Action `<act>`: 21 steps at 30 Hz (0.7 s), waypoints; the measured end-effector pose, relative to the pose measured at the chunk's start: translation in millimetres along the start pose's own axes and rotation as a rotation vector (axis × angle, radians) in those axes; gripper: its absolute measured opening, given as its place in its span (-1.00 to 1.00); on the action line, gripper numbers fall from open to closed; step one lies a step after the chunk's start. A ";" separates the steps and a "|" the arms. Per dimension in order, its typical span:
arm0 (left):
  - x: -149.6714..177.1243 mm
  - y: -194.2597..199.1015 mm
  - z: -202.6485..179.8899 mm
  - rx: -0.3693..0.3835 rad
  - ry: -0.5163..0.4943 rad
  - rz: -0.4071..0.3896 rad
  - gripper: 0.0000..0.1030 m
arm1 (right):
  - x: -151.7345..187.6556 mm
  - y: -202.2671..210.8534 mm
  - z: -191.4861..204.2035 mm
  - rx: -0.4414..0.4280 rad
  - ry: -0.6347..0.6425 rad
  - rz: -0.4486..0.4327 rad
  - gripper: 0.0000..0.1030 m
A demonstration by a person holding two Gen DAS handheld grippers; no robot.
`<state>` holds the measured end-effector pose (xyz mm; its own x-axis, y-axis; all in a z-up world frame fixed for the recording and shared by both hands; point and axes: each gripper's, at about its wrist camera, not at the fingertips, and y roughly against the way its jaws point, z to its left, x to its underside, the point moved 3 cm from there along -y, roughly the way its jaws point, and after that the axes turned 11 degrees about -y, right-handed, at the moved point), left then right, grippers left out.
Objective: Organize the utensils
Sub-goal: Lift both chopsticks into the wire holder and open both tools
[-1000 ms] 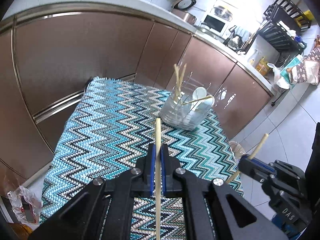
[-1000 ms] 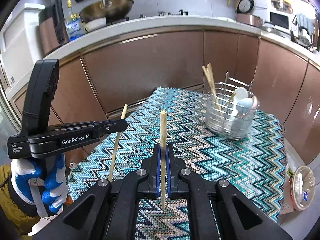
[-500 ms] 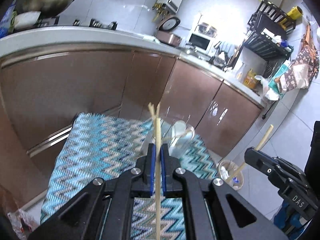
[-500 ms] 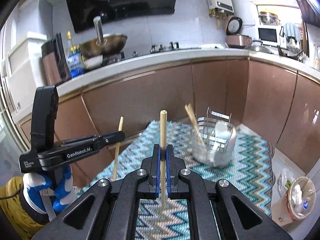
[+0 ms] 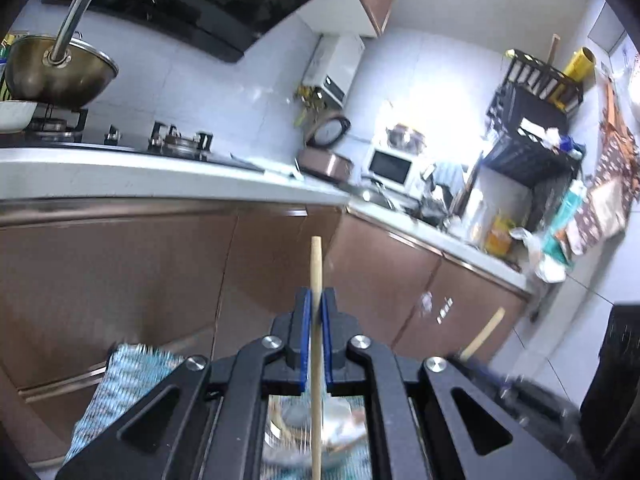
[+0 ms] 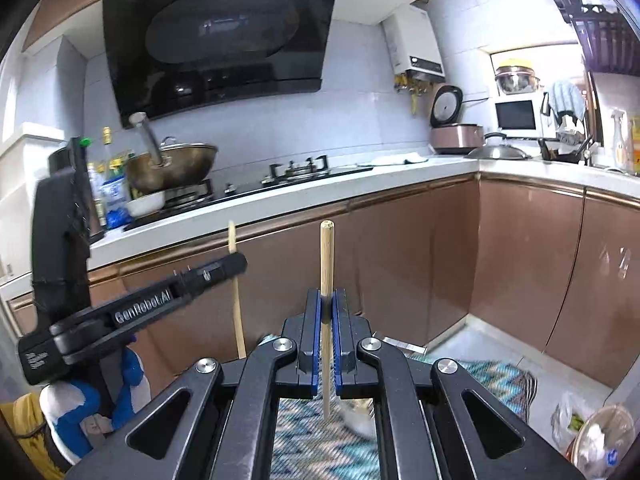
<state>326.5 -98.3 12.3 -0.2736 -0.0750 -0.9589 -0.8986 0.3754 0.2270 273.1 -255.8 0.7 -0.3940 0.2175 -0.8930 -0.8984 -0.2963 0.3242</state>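
Count of visible items: two grippers, left gripper point(image 5: 316, 304) and right gripper point(image 6: 327, 304). Two chopsticks, one point(image 5: 316, 272) in the left, one point(image 6: 327, 256) in the right. One wok point(image 6: 172, 168). One microwave point(image 6: 515, 115). One zigzag cloth point(image 6: 312, 444).

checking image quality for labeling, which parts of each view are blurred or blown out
Left wrist view: the utensil holder below the left gripper is motion-smeared, microwave corner glares white. Right wrist view: background sharp, the left gripper slightly blurred, zigzag cloth soft.
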 end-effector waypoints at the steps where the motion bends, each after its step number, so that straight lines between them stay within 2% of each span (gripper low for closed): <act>1: -0.4 -11.0 -0.2 -0.012 -0.003 -0.013 -0.91 | 0.2 -8.7 -3.3 0.014 0.006 0.000 -0.90; 10: 24.8 -89.1 0.5 -0.074 -0.012 -0.025 -0.91 | 20.8 -66.7 -35.7 0.065 0.009 0.032 -0.91; 17: 57.1 -112.8 6.8 -0.076 -0.007 0.023 -0.87 | 40.5 -84.9 -43.6 0.101 0.032 0.071 -0.91; 18: 58.3 -111.9 7.1 -0.081 -0.012 0.025 -0.79 | 42.8 -85.0 -45.1 0.108 0.027 0.074 -0.90; 21: 58.1 -99.9 9.5 -0.087 -0.013 0.017 -0.38 | 43.4 -82.5 -47.1 0.122 0.020 0.072 -0.79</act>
<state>403.6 -131.4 -67.7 -0.2854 -0.0569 -0.9567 -0.9204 0.2947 0.2570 339.3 -265.8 -79.5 -0.4550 0.1810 -0.8719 -0.8856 -0.1945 0.4218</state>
